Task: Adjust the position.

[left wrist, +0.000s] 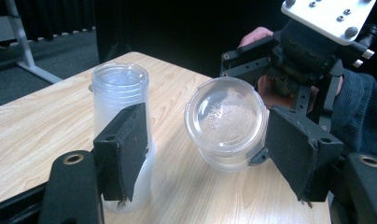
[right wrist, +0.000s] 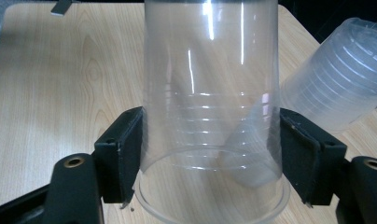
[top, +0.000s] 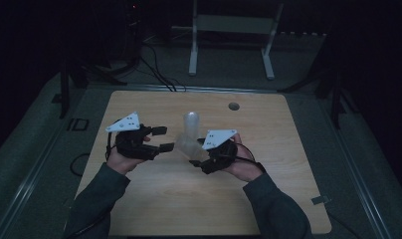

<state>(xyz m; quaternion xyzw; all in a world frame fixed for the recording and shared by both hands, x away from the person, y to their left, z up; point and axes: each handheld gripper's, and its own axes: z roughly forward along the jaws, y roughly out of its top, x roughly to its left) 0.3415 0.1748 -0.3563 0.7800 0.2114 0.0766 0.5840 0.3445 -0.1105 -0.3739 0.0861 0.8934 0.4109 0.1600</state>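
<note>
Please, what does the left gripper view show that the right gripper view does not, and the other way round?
Left gripper view: the round base of the clear cup facing the camera, the cup stack standing whole on the table, and a dark sleeve.
Right gripper view: the cup's open rim close up, with the right gripper pressing on its two sides.
Both: the held cup, the cup stack and the wooden table.

Dim room, grey carpet (top: 35, 149), wooden table (top: 189, 199)
</note>
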